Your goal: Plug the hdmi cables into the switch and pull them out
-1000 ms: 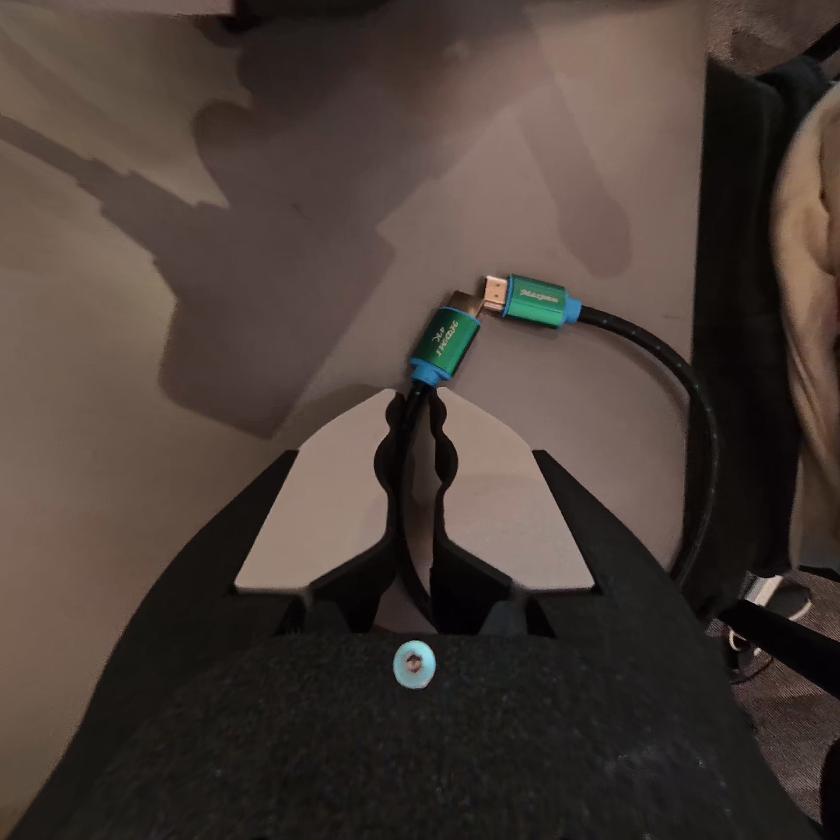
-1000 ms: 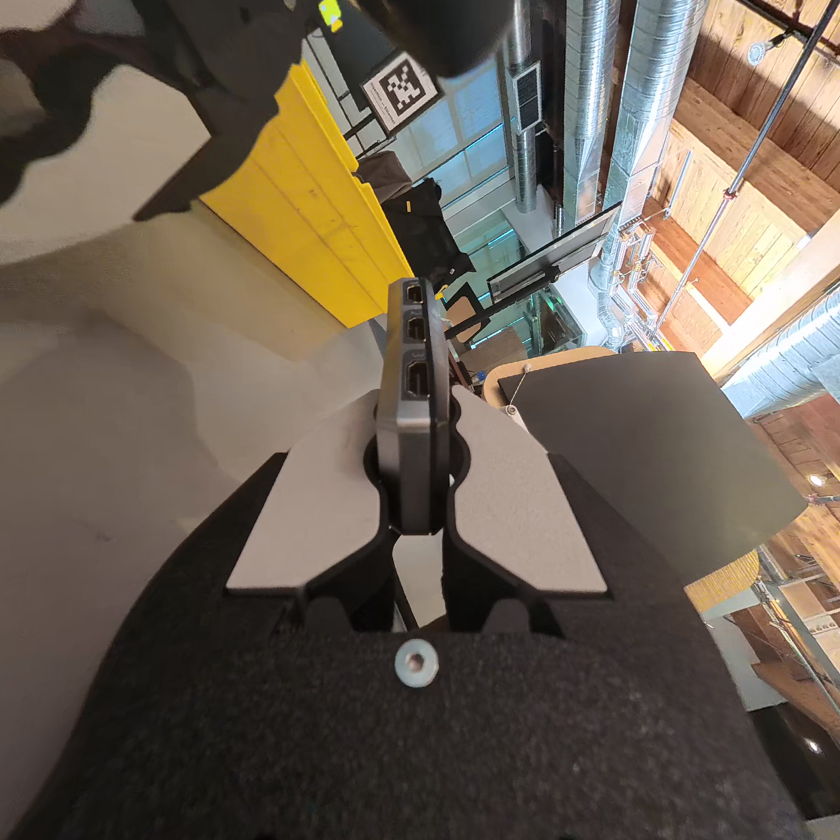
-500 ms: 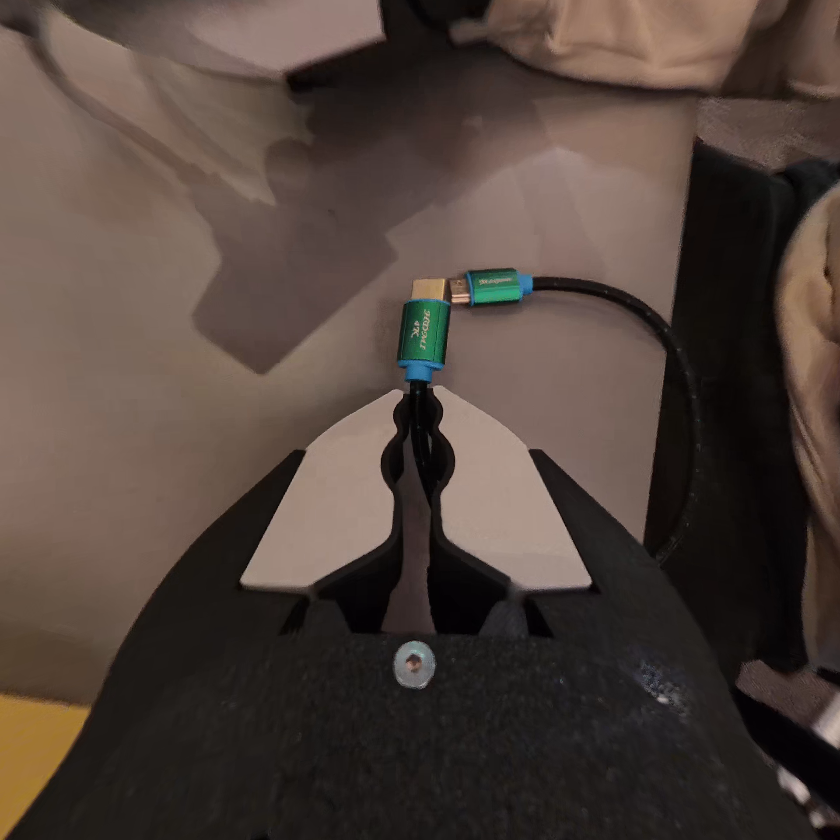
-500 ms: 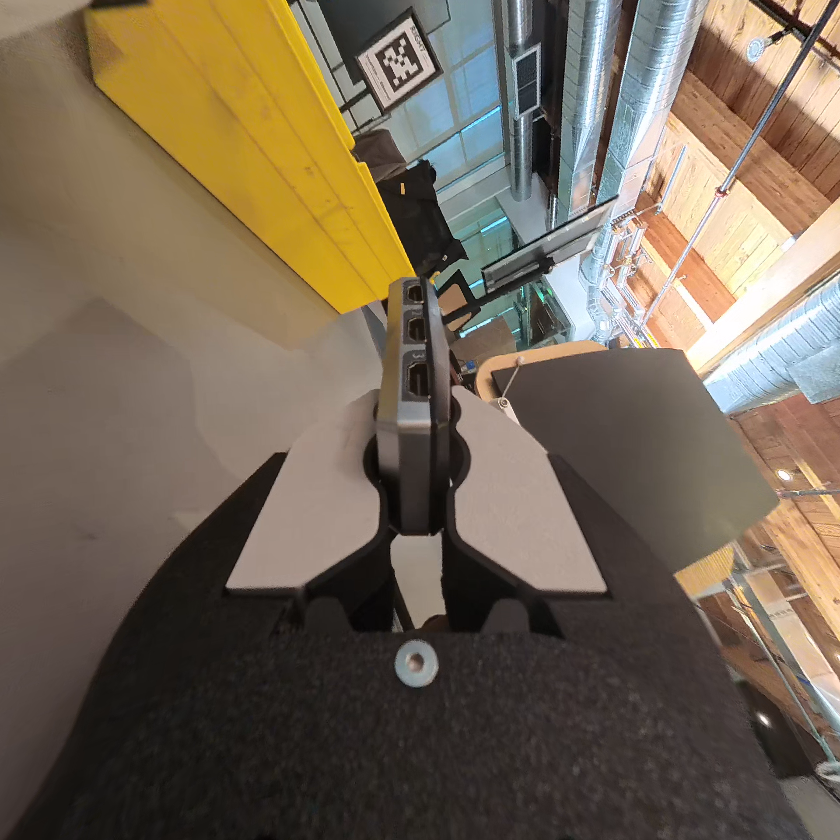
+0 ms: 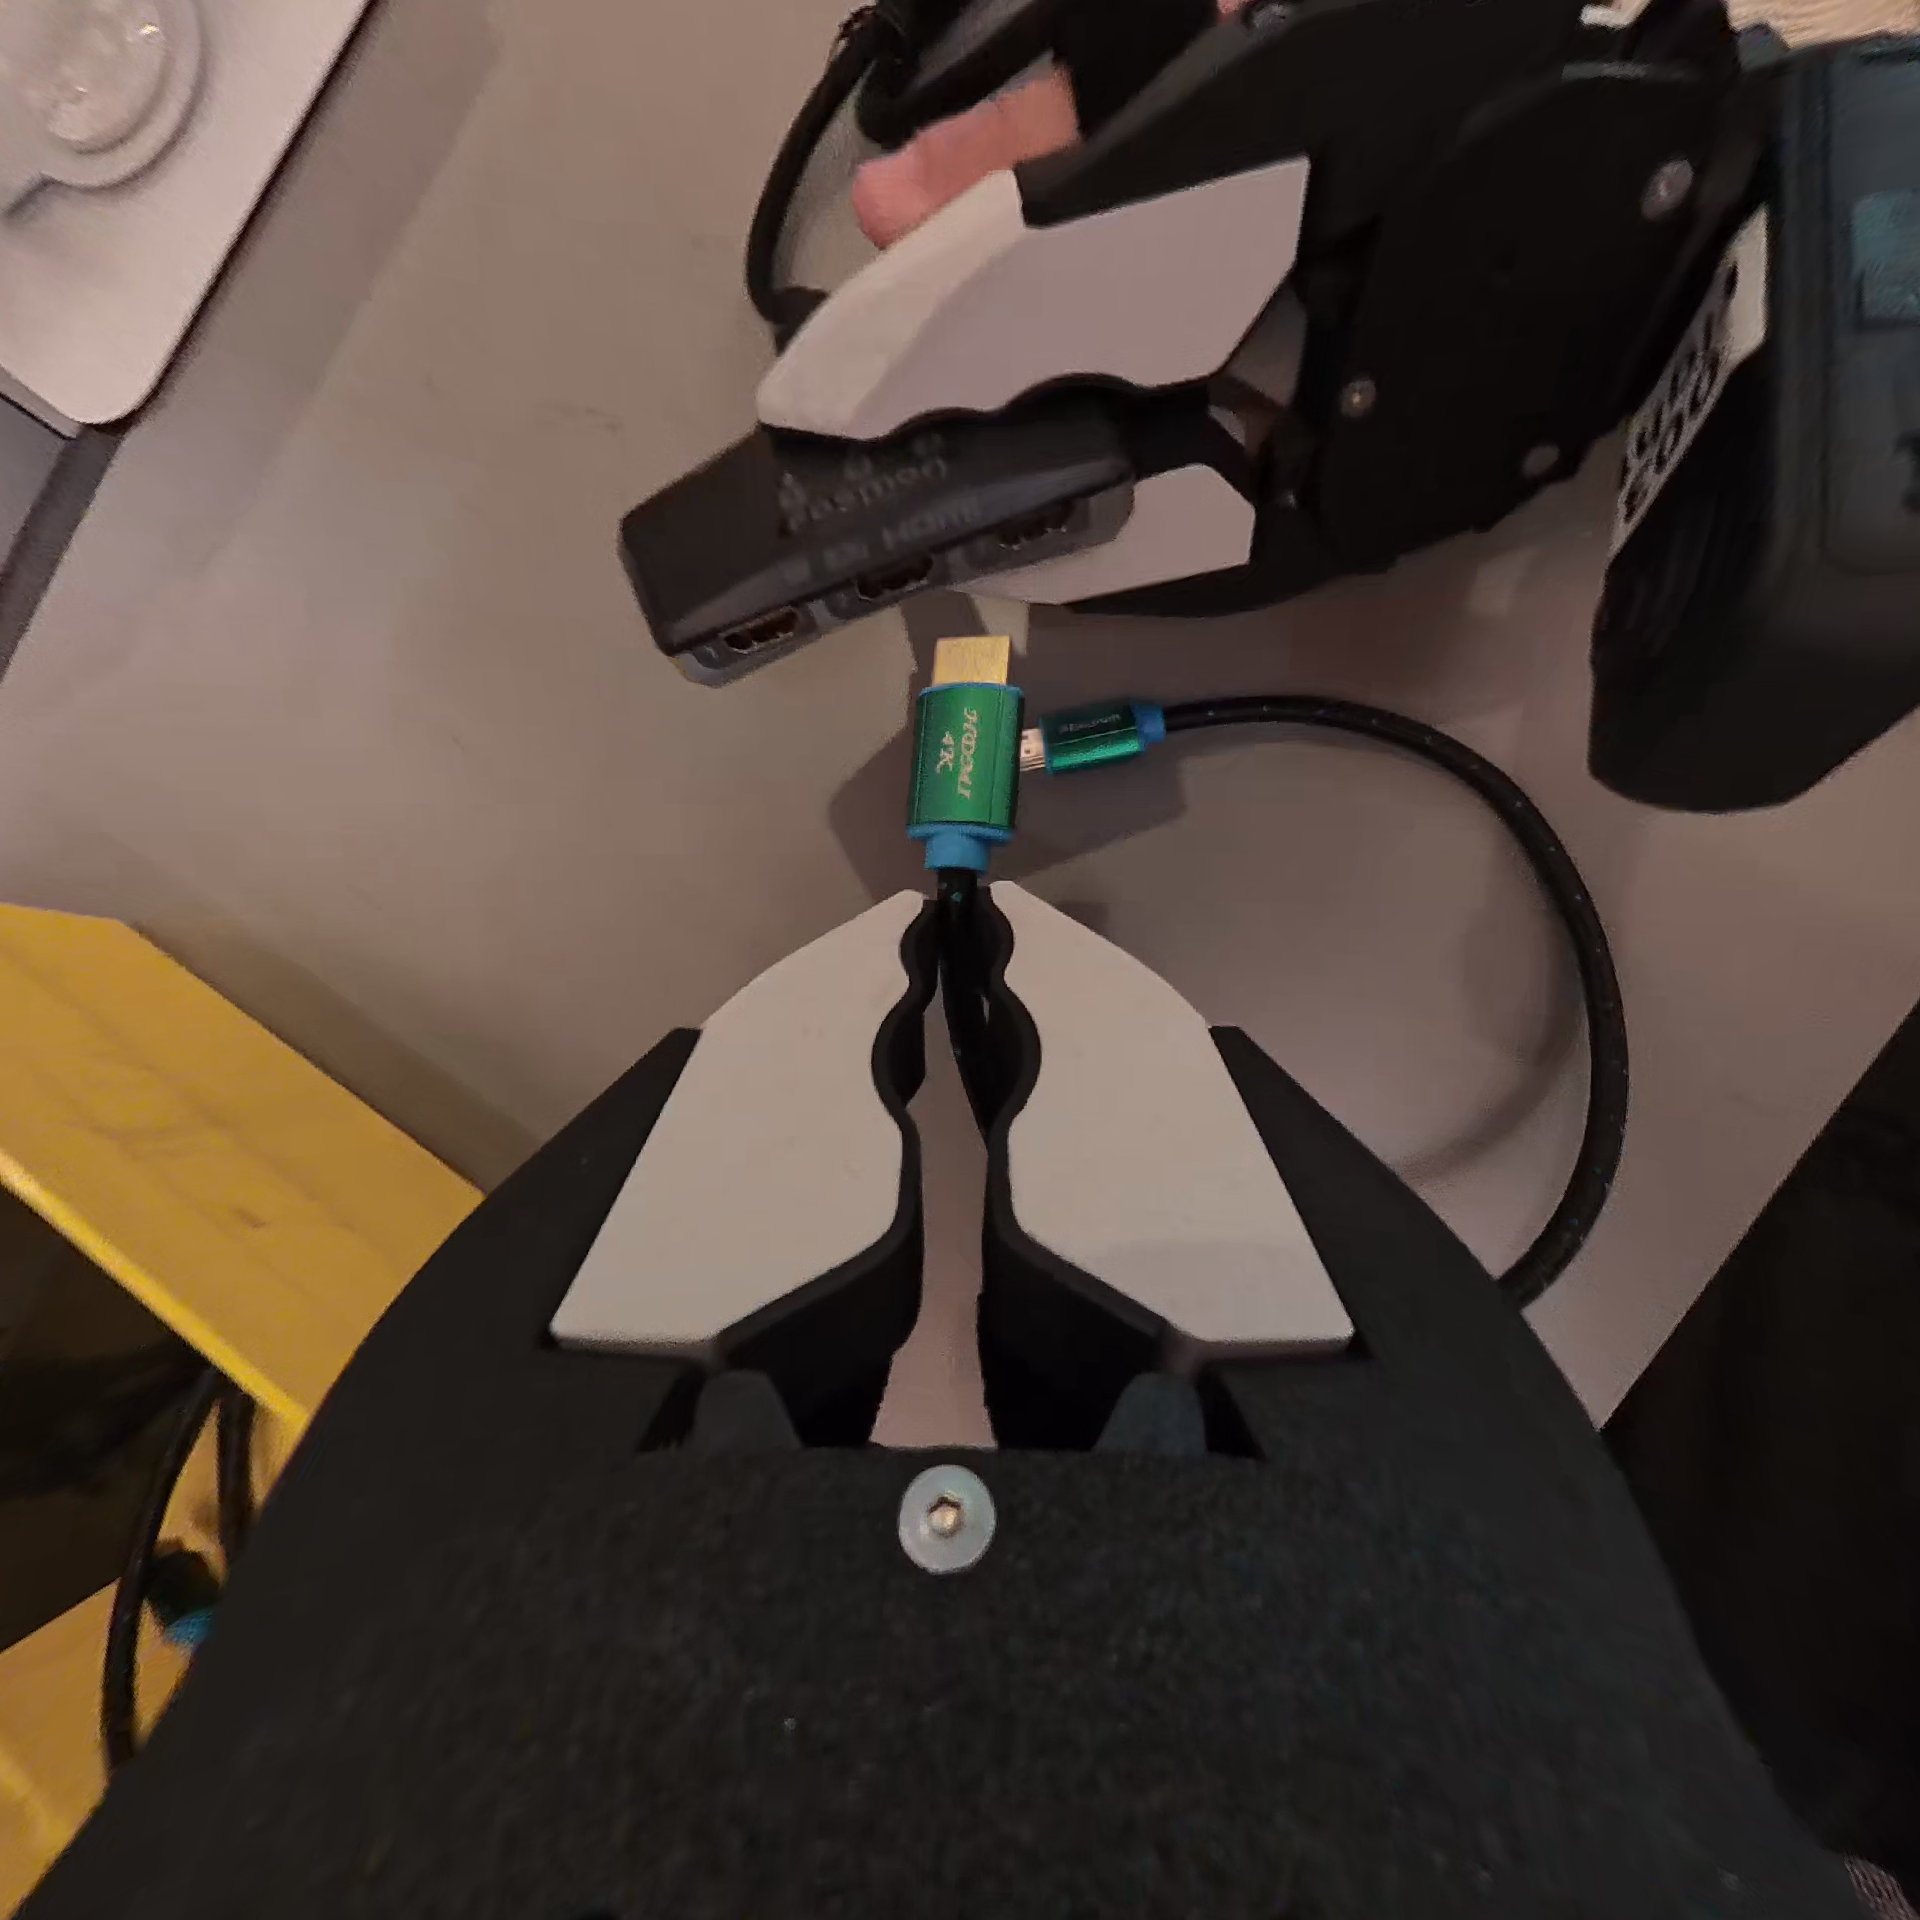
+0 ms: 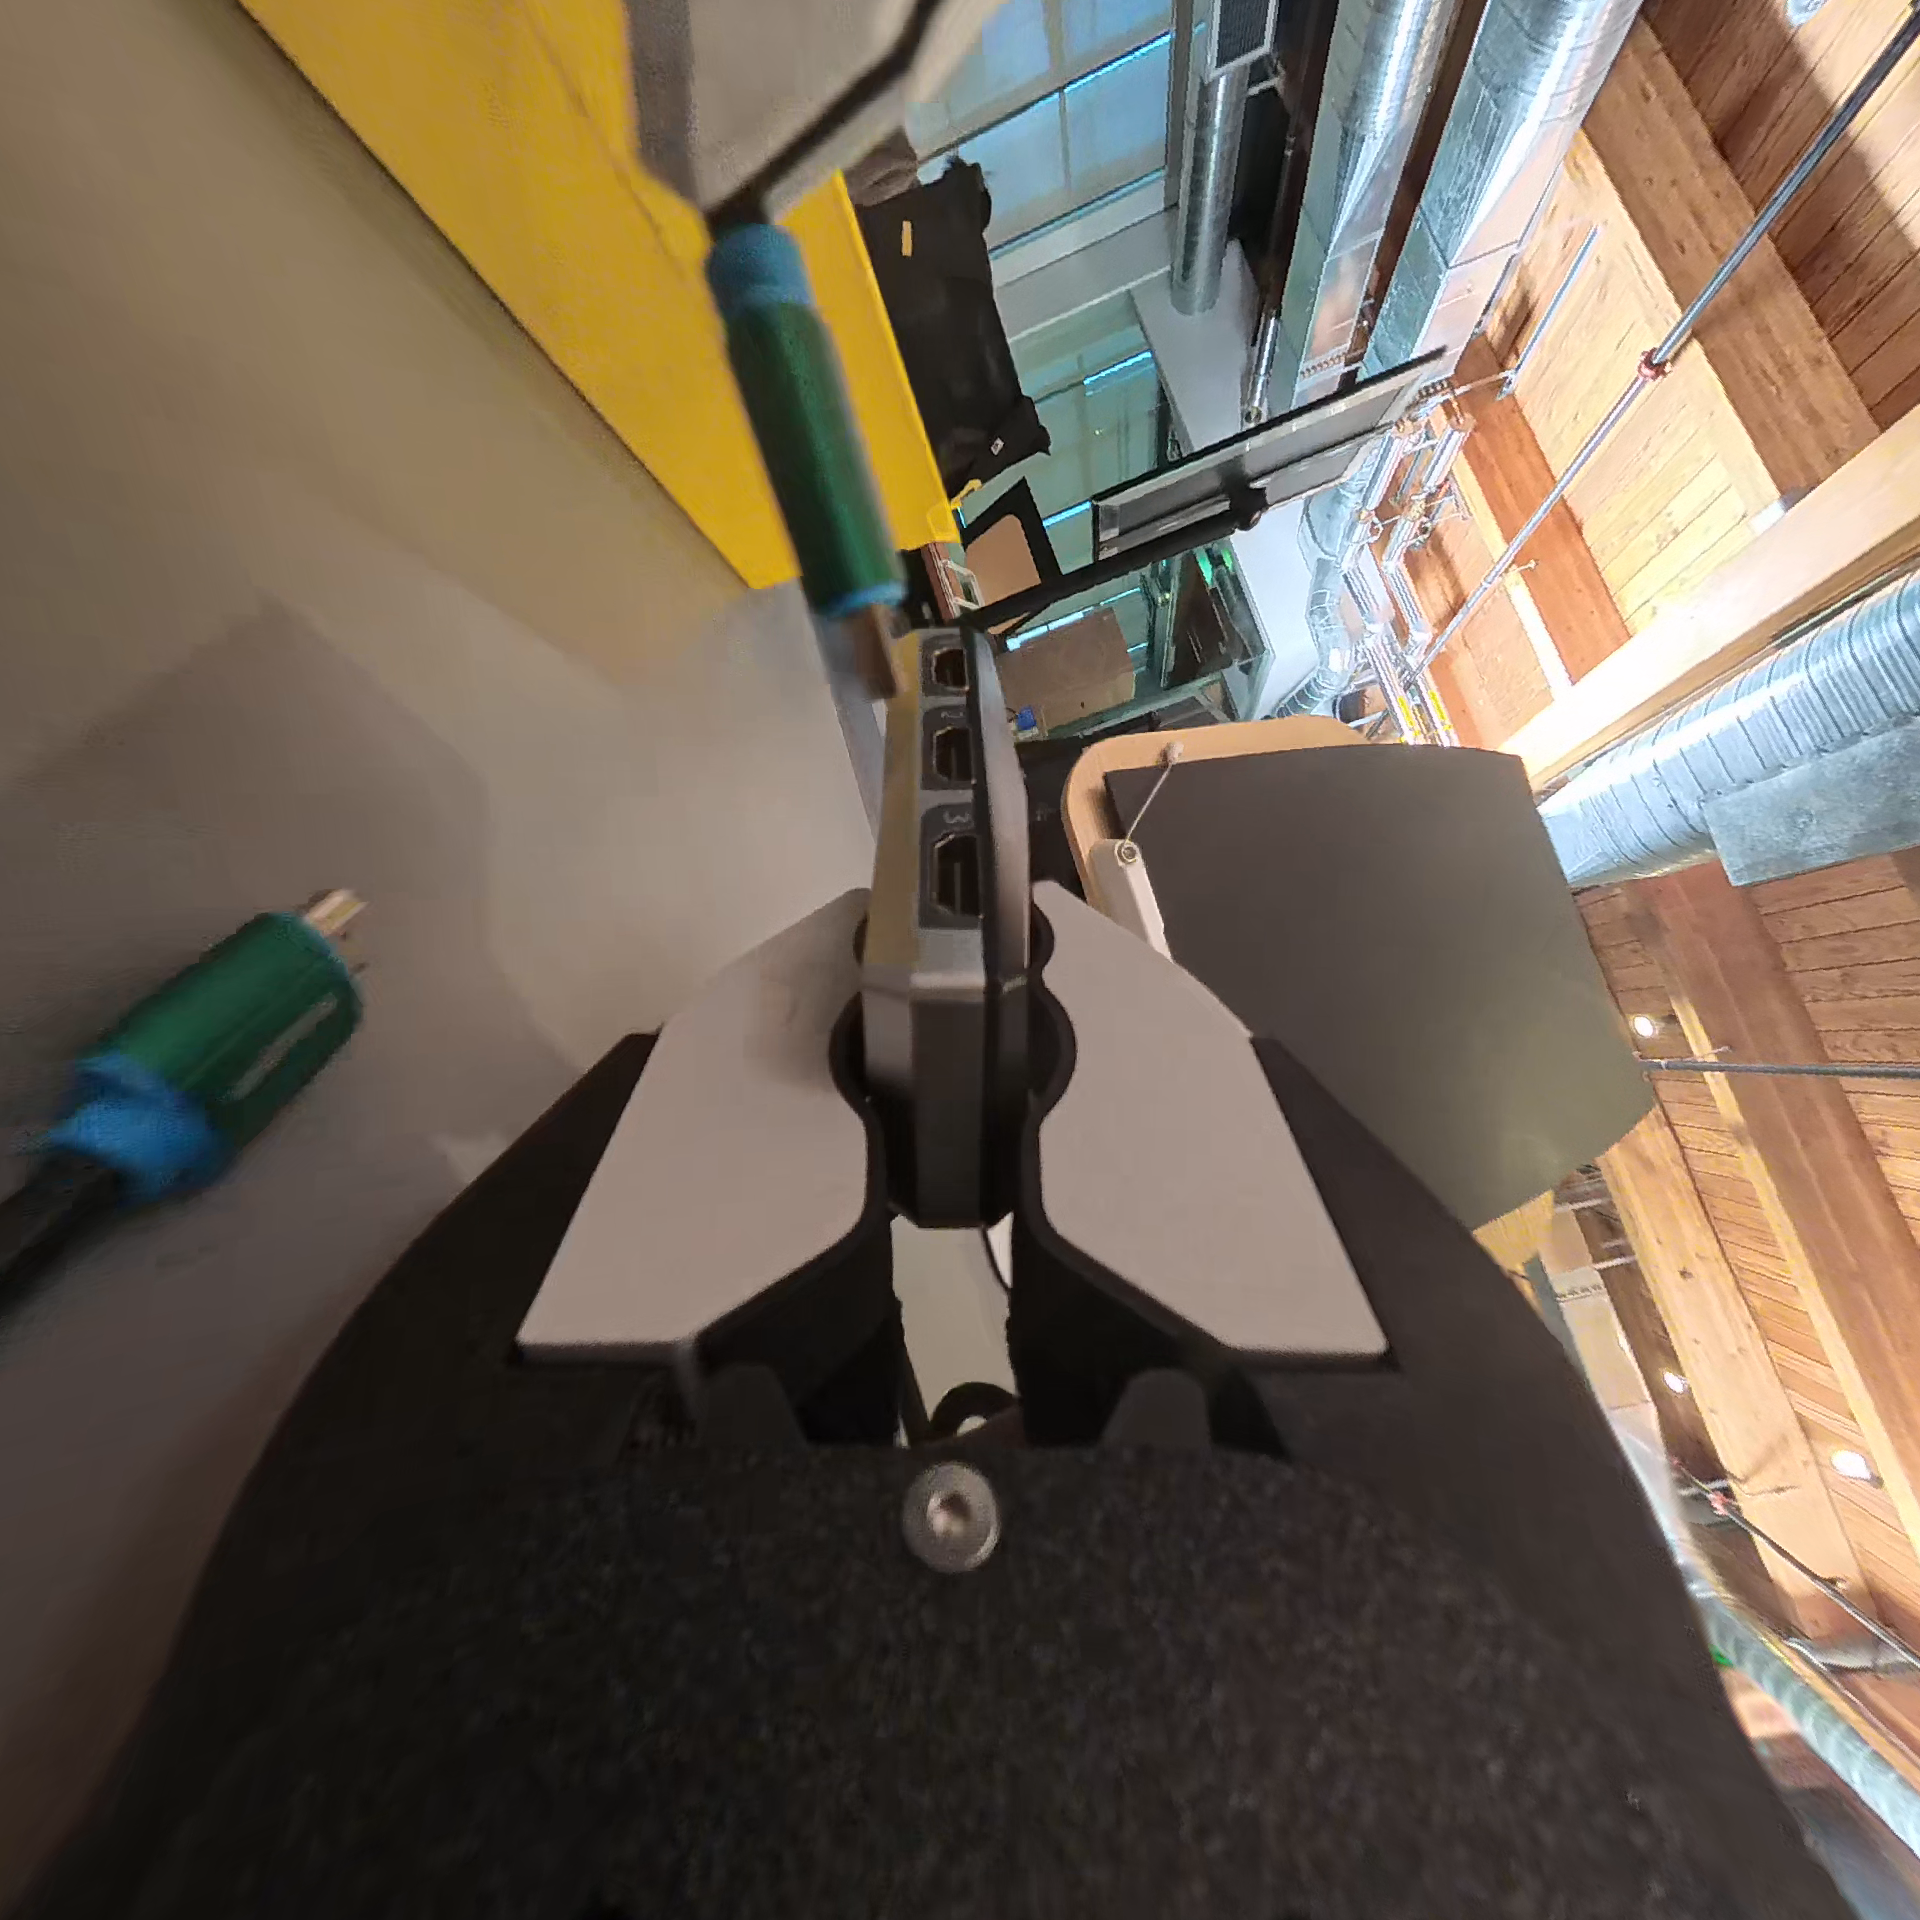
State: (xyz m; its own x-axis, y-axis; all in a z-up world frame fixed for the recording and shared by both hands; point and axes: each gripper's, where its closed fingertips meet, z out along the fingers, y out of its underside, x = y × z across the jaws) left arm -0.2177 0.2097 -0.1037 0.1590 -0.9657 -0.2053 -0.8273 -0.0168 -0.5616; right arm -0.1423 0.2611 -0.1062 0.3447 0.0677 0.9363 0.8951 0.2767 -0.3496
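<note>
My left gripper (image 5: 961,904) is shut on the black braided cable just behind a green HDMI plug (image 5: 961,769) with a blue collar. The plug's gold tip (image 5: 971,662) points at the black HDMI switch (image 5: 862,520) and sits just short of its ports. My right gripper (image 6: 948,904) is shut on the switch (image 6: 925,935), which shows three empty ports. The held plug (image 6: 805,447) comes in from above, its tip next to the far port (image 6: 948,665). A second green plug (image 5: 1091,738) lies on the table; it also shows in the right wrist view (image 6: 239,1029).
The second cable (image 5: 1569,935) loops on the grey table (image 5: 416,727) towards its right edge. A yellow bin (image 5: 156,1091) stands at the left. A white tray (image 5: 104,156) lies at the far left. A person's hand (image 5: 935,156) holds the right gripper.
My left gripper has carried the plug forward and turned it straight. The right gripper with the switch has come into the left wrist view, and the plug tip now sits close to the ports.
</note>
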